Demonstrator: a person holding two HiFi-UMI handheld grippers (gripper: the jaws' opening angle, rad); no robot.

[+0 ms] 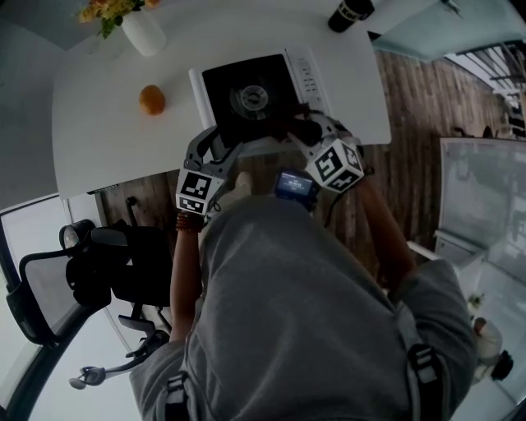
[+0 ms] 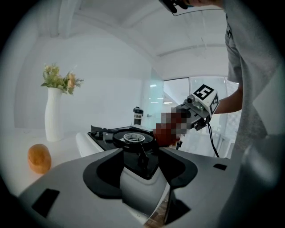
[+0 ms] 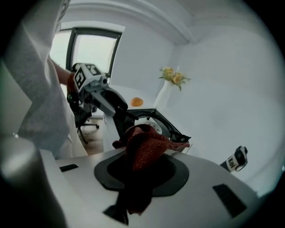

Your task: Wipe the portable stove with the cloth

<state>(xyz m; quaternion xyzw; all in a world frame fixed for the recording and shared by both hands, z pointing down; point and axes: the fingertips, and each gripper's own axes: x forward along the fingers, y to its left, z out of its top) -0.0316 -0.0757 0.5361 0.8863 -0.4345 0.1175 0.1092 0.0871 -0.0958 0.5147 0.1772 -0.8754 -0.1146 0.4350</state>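
Observation:
The portable stove [image 1: 251, 94], black-topped with a round burner, lies on the white table [image 1: 99, 140] near its front edge. My right gripper [image 3: 142, 171] is shut on a red woven cloth [image 3: 147, 147], which bunches up between the jaws and reaches the stove's near right corner. In the left gripper view the cloth [image 2: 165, 137] shows beside the burner [image 2: 132, 137]. My left gripper [image 2: 140, 171] stands open with nothing in it, at the stove's near left edge. In the head view both grippers [image 1: 215, 138] [image 1: 302, 130] hover over the stove's front side.
An orange [image 1: 152, 99] lies left of the stove. A white vase with flowers [image 1: 141, 29] stands at the back left, a black bottle [image 1: 349, 12] at the back right. A black office chair [image 1: 90, 271] stands on the floor to my left.

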